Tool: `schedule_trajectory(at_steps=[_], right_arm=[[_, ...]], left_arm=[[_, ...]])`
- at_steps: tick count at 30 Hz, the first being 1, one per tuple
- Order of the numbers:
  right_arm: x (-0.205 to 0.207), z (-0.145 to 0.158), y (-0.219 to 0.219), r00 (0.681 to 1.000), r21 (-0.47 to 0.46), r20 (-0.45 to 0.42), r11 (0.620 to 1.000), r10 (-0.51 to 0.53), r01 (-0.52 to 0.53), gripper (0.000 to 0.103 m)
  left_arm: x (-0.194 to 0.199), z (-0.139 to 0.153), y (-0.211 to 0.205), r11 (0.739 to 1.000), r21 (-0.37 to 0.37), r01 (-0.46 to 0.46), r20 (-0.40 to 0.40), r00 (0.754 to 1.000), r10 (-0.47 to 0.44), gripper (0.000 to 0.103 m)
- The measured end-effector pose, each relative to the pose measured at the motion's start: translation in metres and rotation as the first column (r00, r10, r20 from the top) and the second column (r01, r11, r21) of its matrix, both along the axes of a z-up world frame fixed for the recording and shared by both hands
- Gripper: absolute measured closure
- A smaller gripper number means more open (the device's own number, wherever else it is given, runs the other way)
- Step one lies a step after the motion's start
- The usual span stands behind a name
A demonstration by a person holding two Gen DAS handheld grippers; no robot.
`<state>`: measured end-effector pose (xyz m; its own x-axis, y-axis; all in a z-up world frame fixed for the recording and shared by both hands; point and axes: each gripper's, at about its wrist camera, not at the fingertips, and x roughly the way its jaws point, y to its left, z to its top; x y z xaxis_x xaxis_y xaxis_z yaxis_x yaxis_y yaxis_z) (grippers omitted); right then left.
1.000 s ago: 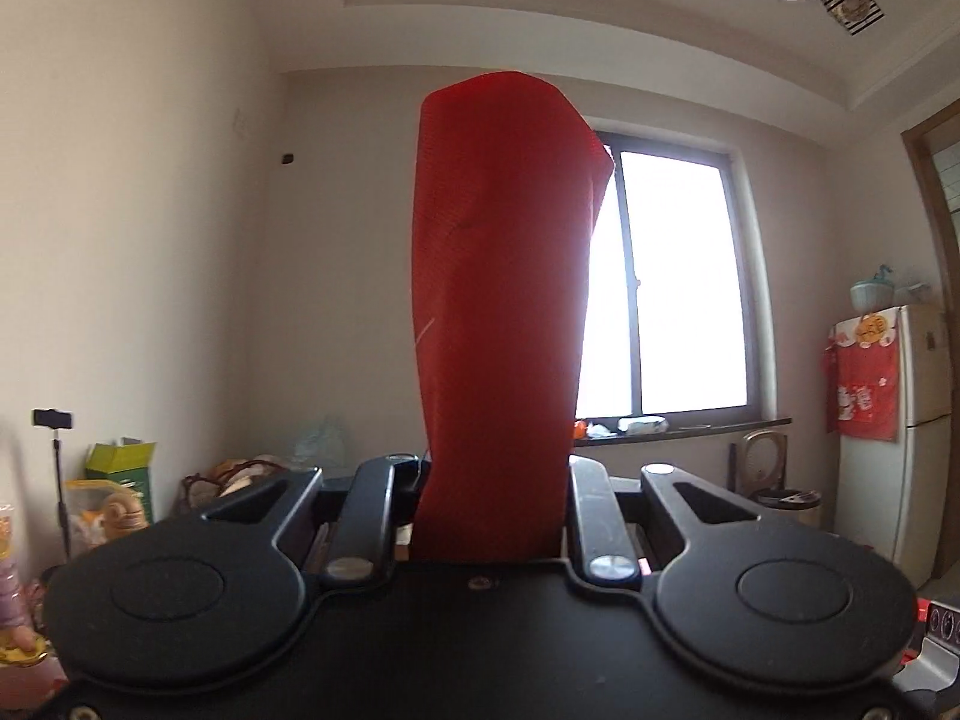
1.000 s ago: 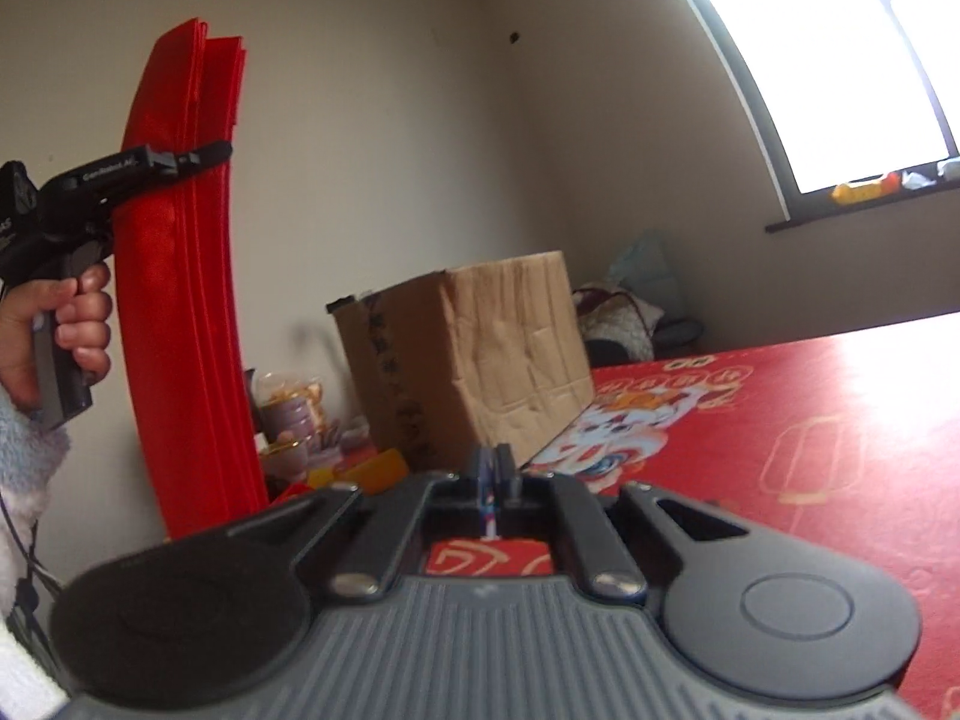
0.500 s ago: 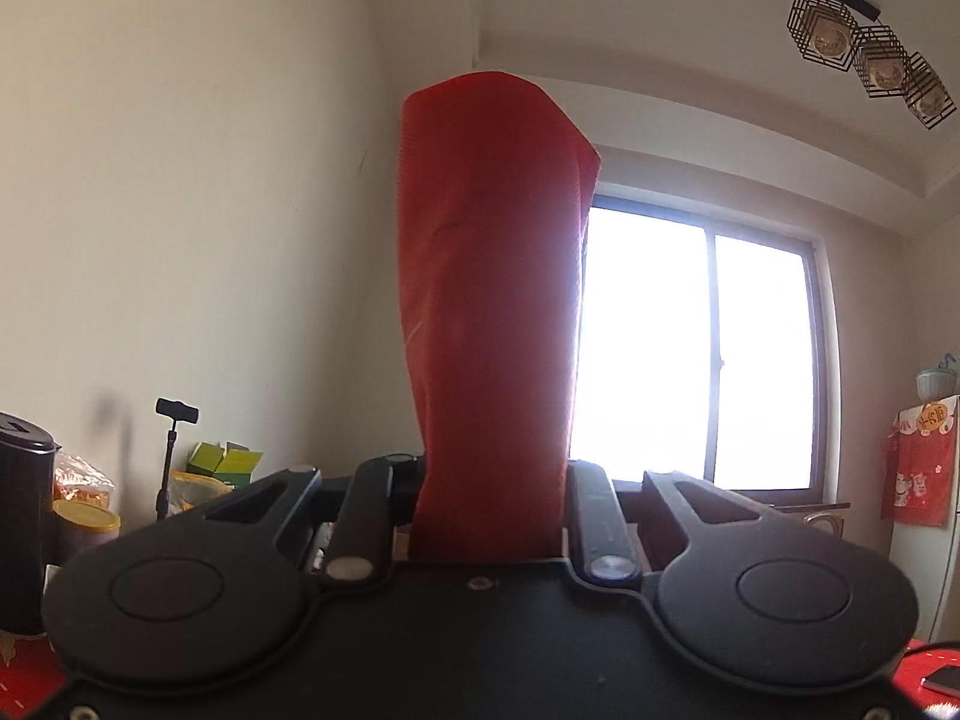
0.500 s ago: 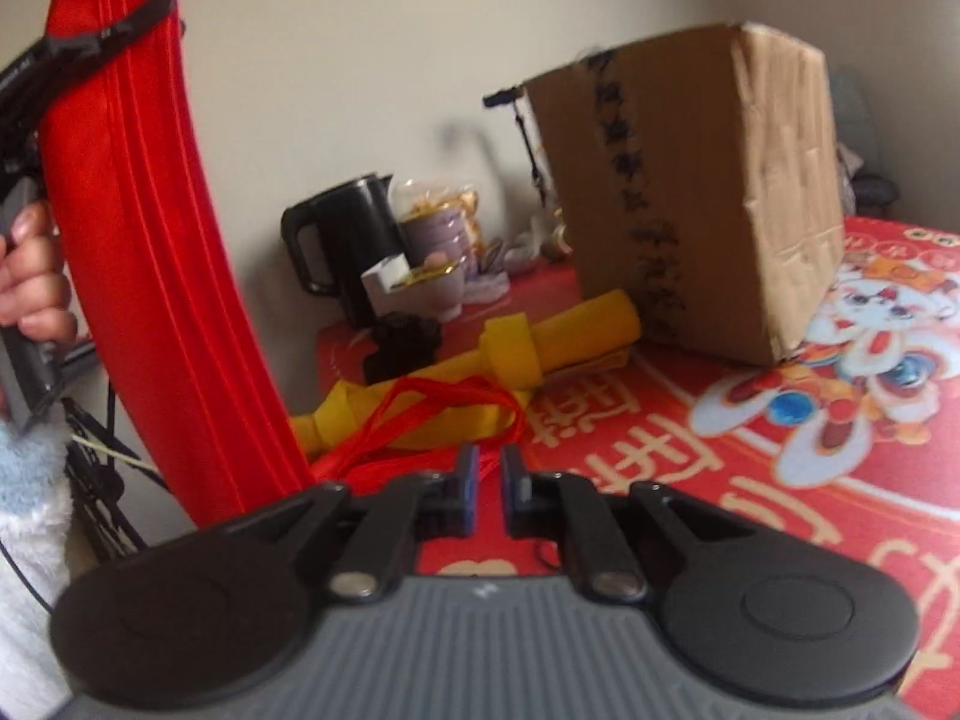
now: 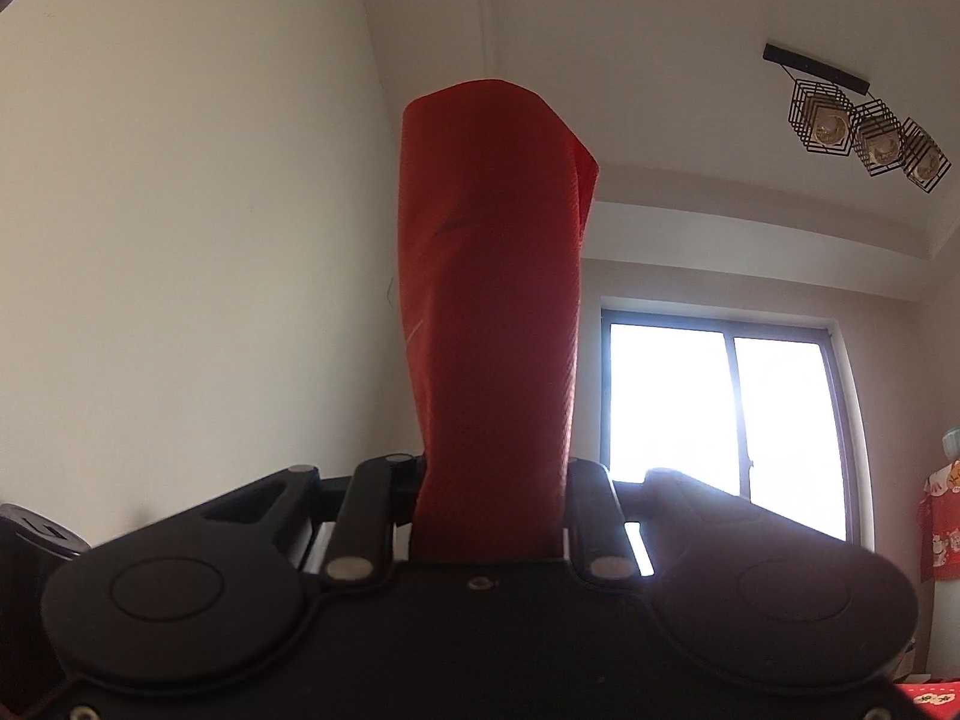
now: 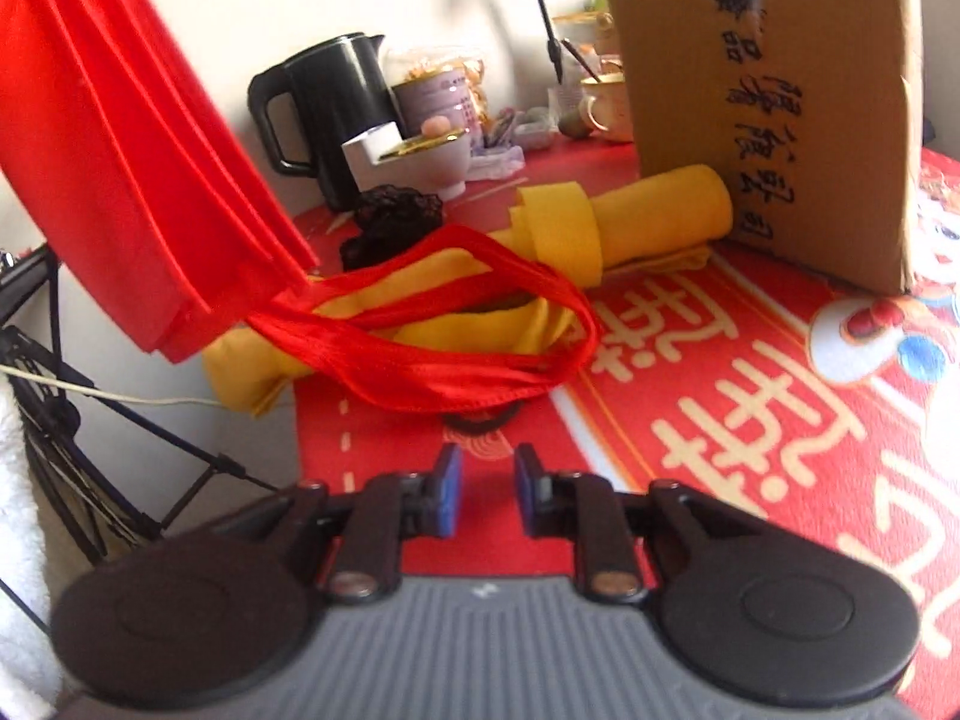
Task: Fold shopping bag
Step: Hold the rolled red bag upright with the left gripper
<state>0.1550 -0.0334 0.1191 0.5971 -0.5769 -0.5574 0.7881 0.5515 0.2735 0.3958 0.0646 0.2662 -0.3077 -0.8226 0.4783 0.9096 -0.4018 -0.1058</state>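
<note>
Two grippers share the work: the left gripper (image 5: 489, 516) pinches the red bag (image 6: 126, 156), folded into a strip and held aloft so its handles (image 6: 456, 324) trail over a yellow bag (image 6: 600, 228) near the table's (image 6: 750, 420) back-left corner. The right gripper (image 6: 486, 489), jaws opening and empty, points at the handles, probably to gather them. The box's (image 6: 774, 90) contents are hidden.

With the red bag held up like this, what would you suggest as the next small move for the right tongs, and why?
Probably ease the right tongs forward to the red handles and close on them. Their jaws are opening with nothing between them, while the left tongs grip the folded red bag upright. The handles trail loose over the yellow bag on the red tablecloth, so they likely need gathering.
</note>
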Motion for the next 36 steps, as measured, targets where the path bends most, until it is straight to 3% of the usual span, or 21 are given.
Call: schedule_trajectory(at_steps=[4,6,17,18,20,21,23,24,26,27,28,29,31,32,34,36], right_arm=[[0.011,0.001,0.003,0.999,-0.047,-0.029,0.998,0.035,-0.036,0.076],[0.016,0.000,0.001,0.998,-0.050,-0.041,0.997,0.054,-0.056,0.076],[0.034,-0.007,-0.002,0.982,-0.107,-0.163,0.988,0.095,-0.113,0.068],[0.035,-0.006,0.000,0.978,-0.118,-0.184,0.986,0.096,-0.119,0.069],[0.031,-0.006,0.004,0.974,-0.125,-0.209,0.986,0.086,-0.114,0.094],[0.025,-0.006,0.005,0.974,-0.124,-0.214,0.987,0.073,-0.102,0.100],[0.003,-0.007,0.005,0.986,-0.090,-0.165,0.995,0.034,-0.049,0.100],[-0.024,-0.007,0.004,0.998,-0.026,-0.058,1.000,0.010,-0.011,0.100],[-0.070,-0.006,0.008,0.991,0.038,0.124,0.998,-0.048,0.044,0.100],[-0.090,-0.006,0.012,0.977,0.063,0.198,0.996,-0.079,0.068,0.100],[-0.124,-0.007,0.019,0.938,0.096,0.319,0.989,-0.139,0.114,0.100],[-0.138,-0.010,0.024,0.916,0.107,0.368,0.986,-0.162,0.132,0.100],[-0.200,-0.012,0.047,0.798,0.151,0.543,0.965,-0.263,0.215,0.100],[-0.217,-0.012,0.055,0.762,0.152,0.585,0.960,-0.279,0.235,0.100],[-0.263,-0.011,0.084,0.643,0.138,0.703,0.946,-0.302,0.294,0.100],[-0.296,-0.006,0.111,0.565,0.106,0.767,0.929,-0.303,0.354,0.100]], left_arm=[[0.001,0.004,-0.008,1.000,-0.006,-0.018,0.014,1.000,0.018,0.083],[-0.011,-0.013,-0.015,1.000,-0.006,-0.018,0.024,1.000,0.018,0.083],[-0.022,-0.009,-0.031,0.999,0.040,-0.011,0.051,0.999,0.009,0.083],[-0.023,-0.008,-0.032,0.999,0.044,-0.010,0.052,0.999,0.008,0.083],[-0.027,-0.006,-0.032,0.999,0.049,-0.001,0.058,0.998,-0.002,0.083],[-0.029,-0.005,-0.033,0.999,0.050,0.004,0.061,0.998,-0.007,0.082],[-0.034,-0.003,-0.032,0.998,0.055,0.019,0.066,0.998,-0.023,0.082],[-0.038,-0.003,-0.033,0.998,0.059,0.032,0.068,0.997,-0.036,0.082],[-0.047,-0.003,-0.036,0.996,0.069,0.062,0.072,0.995,-0.067,0.082],[-0.053,-0.003,-0.038,0.994,0.076,0.081,0.074,0.994,-0.086,0.082],[-0.061,-0.003,-0.040,0.990,0.087,0.108,0.078,0.990,-0.115,0.082],[-0.070,-0.003,-0.042,0.986,0.098,0.135,0.081,0.986,-0.144,0.082],[-0.092,-0.005,-0.049,0.970,0.128,0.207,0.098,0.971,-0.220,0.082],[-0.105,-0.006,-0.054,0.959,0.143,0.243,0.108,0.960,-0.260,0.082],[-0.140,-0.011,-0.064,0.925,0.187,0.332,0.140,0.923,-0.359,0.082],[-0.177,-0.016,-0.073,0.882,0.234,0.409,0.168,0.877,-0.451,0.082]])
